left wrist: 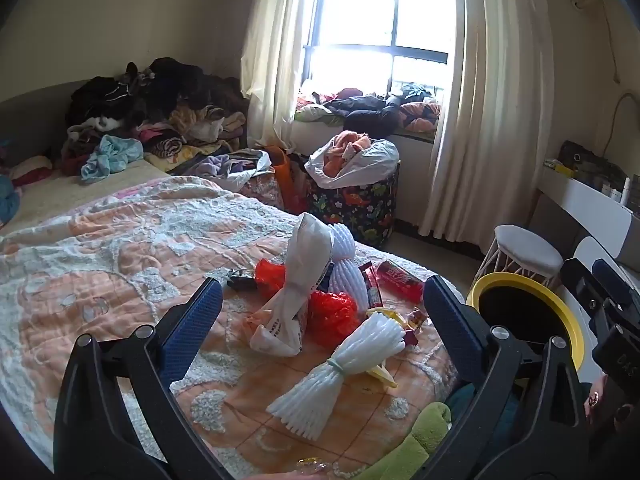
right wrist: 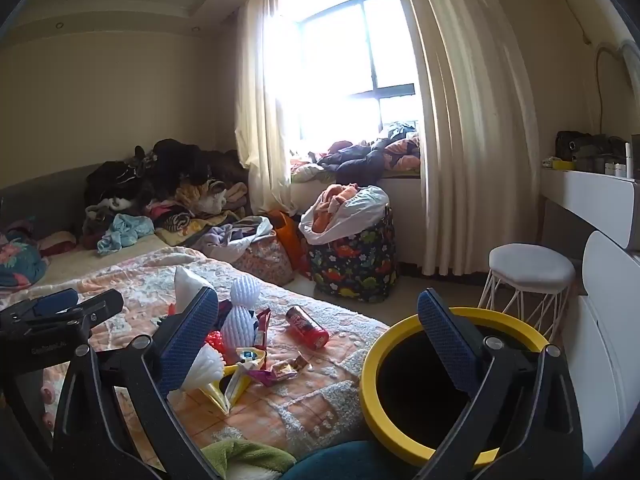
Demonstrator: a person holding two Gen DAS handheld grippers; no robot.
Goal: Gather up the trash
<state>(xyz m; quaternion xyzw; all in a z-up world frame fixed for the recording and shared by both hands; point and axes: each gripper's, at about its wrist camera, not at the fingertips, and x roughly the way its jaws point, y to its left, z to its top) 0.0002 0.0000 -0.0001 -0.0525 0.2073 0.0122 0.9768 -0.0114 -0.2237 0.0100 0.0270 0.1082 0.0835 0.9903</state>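
- Covering the bed, an orange-and-white quilt (left wrist: 100,264) is seen; a clothes pile (left wrist: 160,100) is heaped by the wall, and a curtained window (left wrist: 380,20) sits behind.
- Trash is scattered on the quilt: white foam net bundle (left wrist: 340,376), white paper bag (left wrist: 296,280), red plastic bag (left wrist: 334,312), red can (right wrist: 308,326), yellow wrapper (right wrist: 236,376).
- A yellow-rimmed bin (right wrist: 384,344) is placed just beside the bed; its inside is dark.
- A dinosaur-print basket (left wrist: 356,204) is stuffed with a bag of clothes.
- Can lettering is blurred.
- Left gripper (left wrist: 320,312) and right gripper (right wrist: 316,332): jaws spread, nothing held.
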